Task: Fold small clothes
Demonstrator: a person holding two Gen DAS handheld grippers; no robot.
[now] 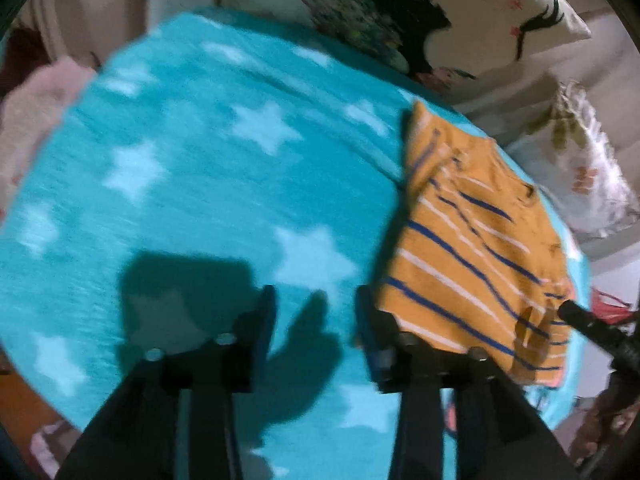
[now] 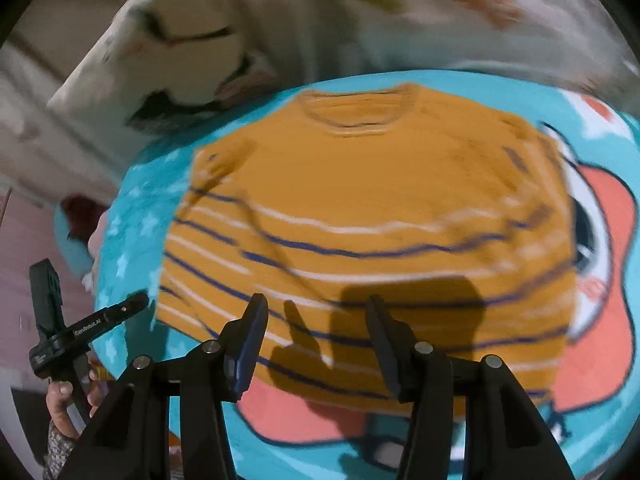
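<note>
Left gripper (image 1: pixel 316 304): black jaws apart, nothing between them, only bare turquoise fleece blanket with pale stars (image 1: pixel 192 184) beneath and its own shadow. Right finger tip just beside the near hem corner of the mustard-yellow knitted shirt with blue and white stripes (image 1: pixel 472 240); touching or not, cannot tell. Shirt folded narrow here, lying toward the blanket's right edge. Beyond the shirt, white cushions printed with dark lashes and flowers (image 1: pixel 460 12). Off the shirt's near right corner, a black tip of the other tool (image 1: pixel 588 324).

Right gripper (image 2: pixel 316 320): jaws likewise parted and empty, poised above the lower striped half of the shirt (image 2: pixel 360 184), shadow falling across the stripes. Seen only from this wrist: the shirt's round neckline at the far end, its plain yellow upper half, and a coral-and-white cartoon figure (image 2: pixel 600 280) printed on the blanket, showing past the shirt's right and near edges. Left of the shirt, the left tool's black body, held by a hand (image 2: pixel 68 404) in a patterned sleeve. Both views blurred by motion.
</note>
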